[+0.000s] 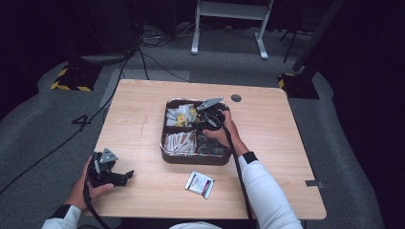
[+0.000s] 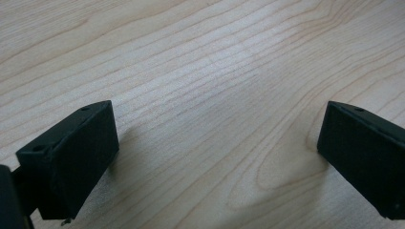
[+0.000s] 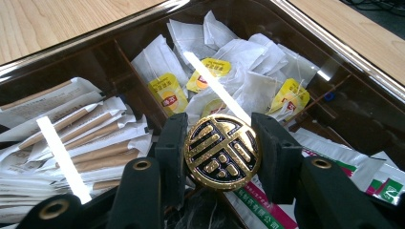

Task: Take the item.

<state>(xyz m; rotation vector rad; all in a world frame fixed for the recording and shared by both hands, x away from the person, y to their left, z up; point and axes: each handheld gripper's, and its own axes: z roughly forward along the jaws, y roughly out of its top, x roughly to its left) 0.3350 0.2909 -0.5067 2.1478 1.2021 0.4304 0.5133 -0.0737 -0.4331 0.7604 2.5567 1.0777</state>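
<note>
Light wood table (image 1: 143, 119) is sitting on grey carpet, dark room behind it, cables running across the floor, a white frame standing at the back. A small dark round disc (image 1: 236, 98) is lying near the table's far edge, and a white packet (image 1: 200, 183) is lying flat just in front of the tray.

Dark compartment tray (image 1: 165, 155) is sitting mid-table. Far-left section is holding tea bags (image 3: 224, 52) with yellow tags, near-left section is holding paper-wrapped sticks (image 3: 90, 138), and printed sachets (image 3: 377, 183) are lying on the right side.

Right gripper (image 3: 220, 150) is hovering over the tray's middle, jaws closed in on a round black-and-gold knob (image 3: 222, 151), pinching it from both sides.

Left gripper (image 2: 215, 143) is resting low over bare table at the near-left corner, well apart from the tray, jaws spread wide and gripping nothing.
</note>
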